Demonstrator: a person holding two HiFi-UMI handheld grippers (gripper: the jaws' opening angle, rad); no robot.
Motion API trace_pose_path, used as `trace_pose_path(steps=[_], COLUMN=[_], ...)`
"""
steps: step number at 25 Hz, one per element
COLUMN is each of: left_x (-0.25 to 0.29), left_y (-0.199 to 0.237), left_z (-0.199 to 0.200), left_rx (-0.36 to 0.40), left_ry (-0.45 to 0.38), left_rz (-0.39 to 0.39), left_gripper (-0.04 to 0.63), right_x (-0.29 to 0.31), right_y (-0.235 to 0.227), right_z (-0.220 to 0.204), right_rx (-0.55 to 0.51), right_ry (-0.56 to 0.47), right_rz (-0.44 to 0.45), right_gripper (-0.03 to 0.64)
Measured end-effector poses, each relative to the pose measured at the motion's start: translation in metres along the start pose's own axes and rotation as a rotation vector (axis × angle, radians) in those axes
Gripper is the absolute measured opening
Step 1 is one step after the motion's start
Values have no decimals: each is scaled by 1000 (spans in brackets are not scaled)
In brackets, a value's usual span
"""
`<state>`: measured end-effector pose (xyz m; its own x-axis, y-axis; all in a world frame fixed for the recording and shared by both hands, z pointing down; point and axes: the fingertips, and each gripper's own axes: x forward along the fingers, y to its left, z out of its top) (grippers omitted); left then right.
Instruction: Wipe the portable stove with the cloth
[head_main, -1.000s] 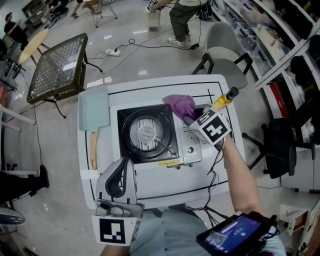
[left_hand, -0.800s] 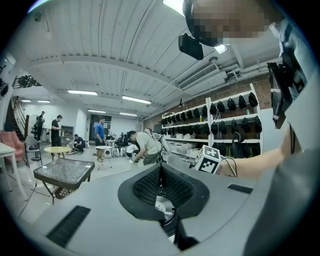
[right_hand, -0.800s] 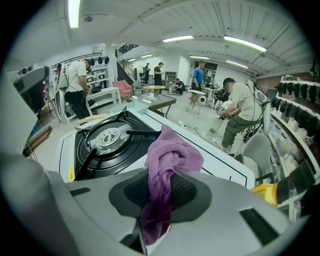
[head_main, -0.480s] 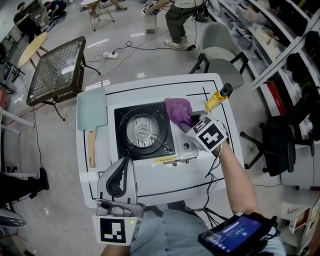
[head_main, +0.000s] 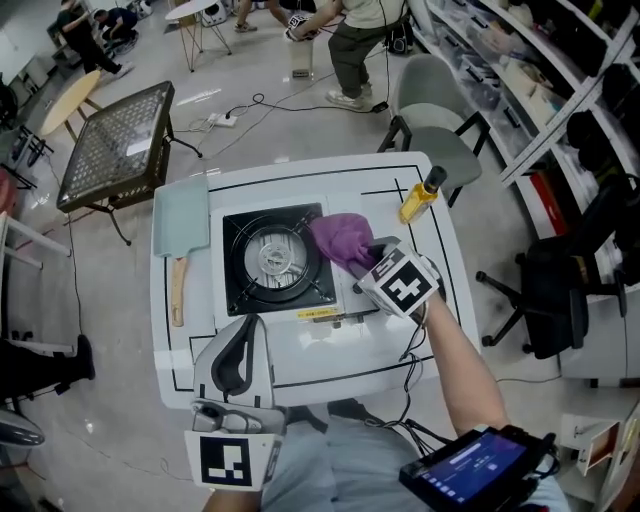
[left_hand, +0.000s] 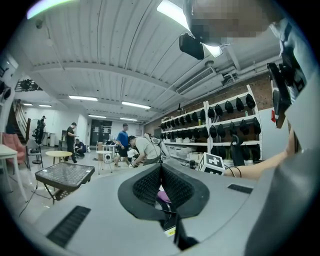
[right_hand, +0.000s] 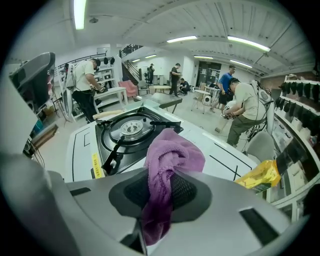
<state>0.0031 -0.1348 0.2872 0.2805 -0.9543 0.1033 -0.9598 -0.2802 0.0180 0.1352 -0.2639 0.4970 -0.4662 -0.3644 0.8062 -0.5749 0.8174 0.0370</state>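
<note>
The black portable stove sits in the middle of the white table. My right gripper is shut on a purple cloth, which lies over the stove's right edge beside the burner. In the right gripper view the cloth hangs pinched between the pads, with the stove just beyond it. My left gripper hovers at the table's near edge, shut and holding nothing. Its own view looks level across the room, with the left gripper tips together.
A pale green cutting board with a wooden handle lies left of the stove. A yellow bottle stands at the table's back right. A grey chair and a mesh-topped table stand behind, and people work farther back.
My right gripper has dragged the cloth leftward, from the stove's back right corner onto its right edge by the burner. The left gripper looks unchanged.
</note>
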Motion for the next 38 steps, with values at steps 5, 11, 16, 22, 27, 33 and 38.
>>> trace_pose_path(steps=[5,11,16,22,27,33,38], left_x=[-30,-45,-59,-59,-64,-78,-81], left_y=[-9,-18,-10,3,16,29,29], left_z=[4,-7,-7,-6,-6,3,8], left_rx=[4,-8,-11,-23,-25,-2,10], left_ry=[-35,-26,-30,-18,-11,-21,-30], left_rz=[50,106,118,104,73,12,-44], left_gripper=[18,18,18,18,18,18,18], right_x=[-8,-8,-11,-15,-18,-27,-37], right_y=[22,27,37,36,47,68,81], right_z=[-5,-12,-15,-21,-30,-32,-42], right_rx=[-24,-48,-48,-17,16,67,108], right_ry=[1,0,11,25,36,28,24], right_rz=[13,32,30,12,-8,-46,-69], right_gripper=[104,104,104,104,104,104,104])
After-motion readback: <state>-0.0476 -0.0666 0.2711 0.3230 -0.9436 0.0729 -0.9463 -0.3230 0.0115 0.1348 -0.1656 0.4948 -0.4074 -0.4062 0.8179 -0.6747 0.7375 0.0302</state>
